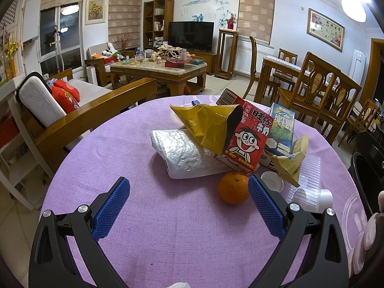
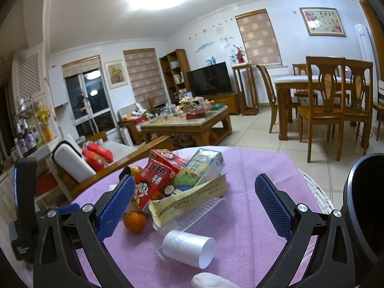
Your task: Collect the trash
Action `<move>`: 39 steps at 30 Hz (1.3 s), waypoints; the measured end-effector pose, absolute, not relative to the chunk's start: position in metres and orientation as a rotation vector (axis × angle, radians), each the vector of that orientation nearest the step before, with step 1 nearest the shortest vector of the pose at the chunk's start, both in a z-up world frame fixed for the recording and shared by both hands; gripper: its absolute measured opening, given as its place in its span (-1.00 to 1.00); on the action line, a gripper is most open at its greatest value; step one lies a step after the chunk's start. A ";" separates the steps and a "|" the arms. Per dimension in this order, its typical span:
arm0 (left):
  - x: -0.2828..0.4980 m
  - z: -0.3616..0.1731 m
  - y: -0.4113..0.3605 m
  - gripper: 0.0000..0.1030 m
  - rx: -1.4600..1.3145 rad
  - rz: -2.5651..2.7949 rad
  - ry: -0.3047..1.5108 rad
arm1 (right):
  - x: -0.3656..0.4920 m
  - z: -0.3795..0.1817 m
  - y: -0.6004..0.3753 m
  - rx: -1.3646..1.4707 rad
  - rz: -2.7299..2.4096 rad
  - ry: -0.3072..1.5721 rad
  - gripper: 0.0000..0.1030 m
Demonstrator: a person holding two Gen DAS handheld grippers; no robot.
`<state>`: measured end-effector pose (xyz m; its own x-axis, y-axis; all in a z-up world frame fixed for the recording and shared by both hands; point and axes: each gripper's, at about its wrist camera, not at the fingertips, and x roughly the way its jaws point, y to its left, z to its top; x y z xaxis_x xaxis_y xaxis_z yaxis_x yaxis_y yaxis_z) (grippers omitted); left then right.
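Note:
A pile of trash lies on the round purple table (image 1: 134,158): a red milk carton (image 1: 244,139), a blue-green milk carton (image 1: 282,129), a yellow snack bag (image 1: 208,122), a white bubble mailer (image 1: 180,153), a clear plastic tray (image 1: 308,182) and a white paper cup (image 2: 189,244) on its side. An orange (image 1: 233,187) sits in front of the pile. My left gripper (image 1: 188,189) is open and empty, short of the mailer, its right finger beside the orange. My right gripper (image 2: 194,187) is open and empty, with the cup and tray between its fingers.
A black bin (image 2: 364,206) stands at the table's right edge; it also shows in the left wrist view (image 1: 367,180). A wooden sofa (image 1: 79,110) with red cushions is left of the table. Dining chairs (image 2: 336,105) and a coffee table (image 2: 189,124) stand beyond.

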<state>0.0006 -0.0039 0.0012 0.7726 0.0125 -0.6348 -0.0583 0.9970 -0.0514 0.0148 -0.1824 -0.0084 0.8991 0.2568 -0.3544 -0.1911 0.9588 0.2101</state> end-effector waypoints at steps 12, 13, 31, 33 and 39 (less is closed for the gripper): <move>0.021 -0.007 0.013 0.90 -0.207 -0.083 0.744 | 0.026 -0.015 -0.186 0.202 0.239 0.448 0.91; 0.024 -0.006 0.016 0.90 -0.216 -0.097 0.745 | 0.030 -0.017 -0.187 0.211 0.233 0.466 0.91; 0.116 0.012 0.039 0.89 -0.497 -0.254 0.882 | 0.127 -0.017 -0.217 0.497 0.353 0.783 0.91; 0.130 0.005 0.033 0.89 -0.487 -0.223 0.938 | 0.141 -0.016 -0.212 0.490 0.344 0.806 0.91; 0.142 -0.009 0.029 0.87 -0.453 -0.174 0.993 | 0.198 -0.024 -0.197 0.474 0.358 0.954 0.91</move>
<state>0.1421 0.0290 -0.0089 0.5415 -0.3438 -0.7672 -0.0619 0.8938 -0.4442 0.1976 -0.1971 -0.0244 0.5332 0.4906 -0.6892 -0.0843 0.8414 0.5337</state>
